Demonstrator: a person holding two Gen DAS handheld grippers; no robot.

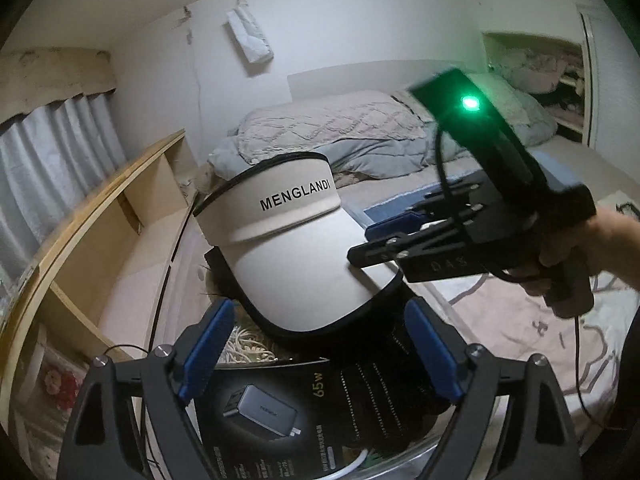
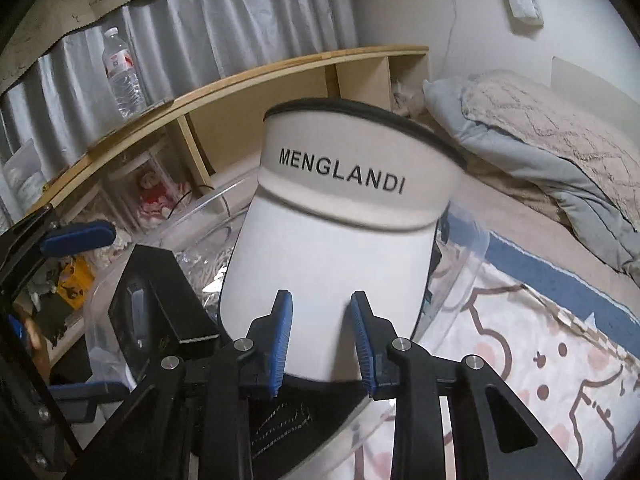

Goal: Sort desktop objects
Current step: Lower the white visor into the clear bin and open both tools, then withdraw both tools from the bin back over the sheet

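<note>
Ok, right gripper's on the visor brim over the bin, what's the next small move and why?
Probably lower the visor a little, then open. The right gripper pinches its brim above the clear bin; the left gripper is open and holds nothing, with the charger box below it.

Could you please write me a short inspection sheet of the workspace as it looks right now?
Surface: bed with a cartoon-print blanket; a clear plastic bin sits on it.
Job's things: white MENGLANDI sun visor, held by its brim over the bin; black 65W charger box in the bin.
Clutter: coiled white cord in the bin; yellow packet beside it.
Grippers: right gripper shut on the brim; left gripper open, holding nothing.
Cables: black cable hanging from the right gripper's unit.
Surroundings: wooden shelf with a water bottle, curtain, rumpled duvet.
</note>
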